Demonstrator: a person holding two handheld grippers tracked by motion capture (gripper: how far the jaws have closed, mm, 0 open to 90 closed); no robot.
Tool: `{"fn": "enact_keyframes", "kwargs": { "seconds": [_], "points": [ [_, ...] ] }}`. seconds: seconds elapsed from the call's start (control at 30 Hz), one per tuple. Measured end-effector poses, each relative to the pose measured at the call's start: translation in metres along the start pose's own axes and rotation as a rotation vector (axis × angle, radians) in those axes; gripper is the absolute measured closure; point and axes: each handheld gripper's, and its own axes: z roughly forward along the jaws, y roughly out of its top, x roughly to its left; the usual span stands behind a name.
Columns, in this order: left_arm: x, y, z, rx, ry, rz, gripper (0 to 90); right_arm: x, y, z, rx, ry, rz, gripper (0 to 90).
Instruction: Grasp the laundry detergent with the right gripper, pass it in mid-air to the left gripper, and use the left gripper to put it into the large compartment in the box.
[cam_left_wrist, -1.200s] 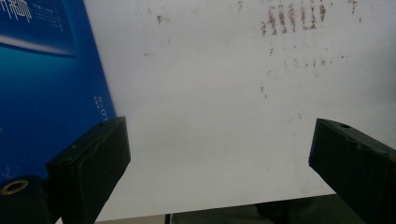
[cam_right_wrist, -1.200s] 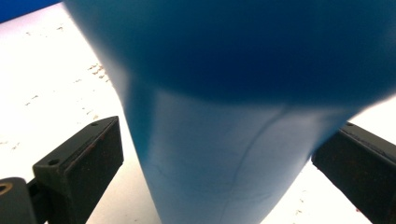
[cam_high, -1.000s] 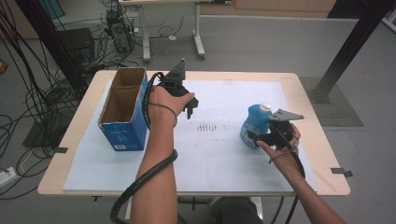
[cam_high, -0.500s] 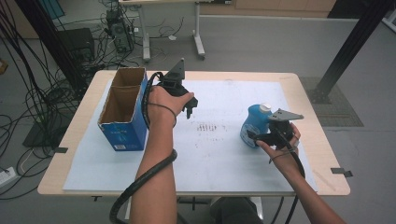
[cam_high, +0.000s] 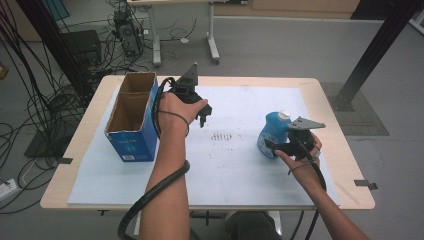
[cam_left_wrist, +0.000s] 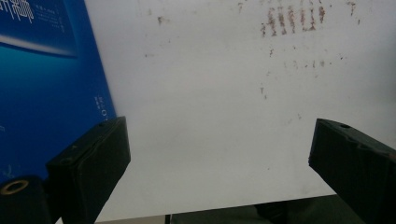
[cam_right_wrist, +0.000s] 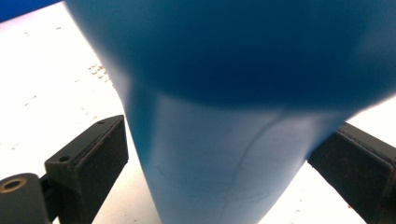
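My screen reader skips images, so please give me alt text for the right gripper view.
A blue bottle stands between the right claw's two open black jaws, neither visibly touching it, on a white sheet.

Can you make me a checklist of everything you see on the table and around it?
Surface: wooden table under a white sheet with small brownish marks.
Job's things: blue bottle, white cap, upright; open blue box.
Clutter: nothing seen.
Grippers: left gripper open above the sheet beside the box; right gripper open, jaws either side of the bottle.
Cables: trail along both forearms.
Surroundings: grey floor, cable tangle, another table's legs.
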Motion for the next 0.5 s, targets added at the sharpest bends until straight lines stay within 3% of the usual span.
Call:
{"fn": "enact_keyframes", "kwargs": {
  "seconds": [0.5],
  "points": [
    [-0.0008,-0.0001,0.0004,0.001,0.005,0.000,5.9,0.0000,-0.0013,0.0013,-0.005,0.018,-0.014,19.7]
  ]
}}
